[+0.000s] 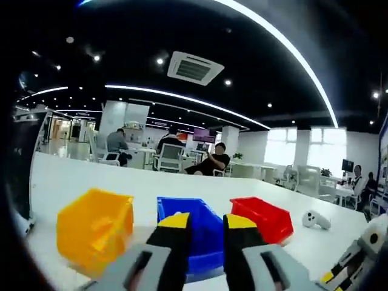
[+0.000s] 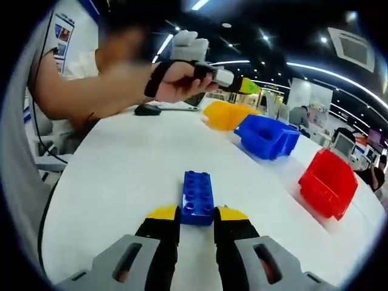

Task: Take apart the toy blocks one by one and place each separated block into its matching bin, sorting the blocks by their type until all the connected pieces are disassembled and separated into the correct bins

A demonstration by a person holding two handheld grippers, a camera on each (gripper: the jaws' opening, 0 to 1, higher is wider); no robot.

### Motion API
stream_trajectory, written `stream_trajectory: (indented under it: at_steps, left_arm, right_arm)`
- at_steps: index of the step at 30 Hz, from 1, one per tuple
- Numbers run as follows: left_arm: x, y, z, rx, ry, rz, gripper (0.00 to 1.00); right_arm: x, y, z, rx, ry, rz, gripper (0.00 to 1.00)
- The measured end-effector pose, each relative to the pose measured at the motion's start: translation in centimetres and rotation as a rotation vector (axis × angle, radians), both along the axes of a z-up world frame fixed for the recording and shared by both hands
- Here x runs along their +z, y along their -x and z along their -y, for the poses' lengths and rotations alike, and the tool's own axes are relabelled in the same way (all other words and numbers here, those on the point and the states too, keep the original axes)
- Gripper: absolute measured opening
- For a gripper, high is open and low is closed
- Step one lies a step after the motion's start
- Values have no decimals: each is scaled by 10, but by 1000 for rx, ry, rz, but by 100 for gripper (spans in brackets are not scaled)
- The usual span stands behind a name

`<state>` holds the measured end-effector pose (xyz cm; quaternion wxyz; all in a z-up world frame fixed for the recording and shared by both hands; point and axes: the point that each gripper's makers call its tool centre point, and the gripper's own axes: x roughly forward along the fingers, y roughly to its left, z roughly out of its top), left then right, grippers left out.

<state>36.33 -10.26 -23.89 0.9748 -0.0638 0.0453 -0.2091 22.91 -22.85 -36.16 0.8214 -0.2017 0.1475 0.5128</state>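
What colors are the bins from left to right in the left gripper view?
yellow bin → blue bin → red bin, then a white controller on the table.

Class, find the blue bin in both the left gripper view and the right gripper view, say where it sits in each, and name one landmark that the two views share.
Left gripper view: the blue bin sits low in the centre, behind the left gripper, between the yellow bin and the red bin.
Right gripper view: upper right of centre, between the same two bins.
Shared landmark: the white table.
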Motion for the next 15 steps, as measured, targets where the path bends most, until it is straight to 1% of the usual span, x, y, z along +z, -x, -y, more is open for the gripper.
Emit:
stream_trajectory:
  at_steps: [2,4,5,6,9,11,13,15]
  left_arm:
    - [-3,12,0,-7,-32,15,12]
    - [-6,24,1,-15,-37,5,9]
    - [-8,30,1,-24,-39,-10,8]
    - [-10,37,5,-54,-47,-16,4]
    - [-11,51,1,-43,-22,-31,4]
    - [-10,55,1,-32,8,-26,4]
    - [-12,66,5,-47,12,-27,4]
    - [-16,74,7,-57,9,-20,4]
  right_arm:
    - [3,-4,2,-19,-28,-11,23]
    - [10,-8,2,-38,-72,-17,23]
    - [13,-10,3,-43,-90,-20,23]
    - [18,-12,3,-50,-107,-20,23]
    - [33,-21,2,-69,-143,-1,23]
    - [41,-25,2,-76,-163,14,23]
    - [58,-34,-1,-88,-205,28,23]
    - [74,-43,-4,-111,-266,23,23]
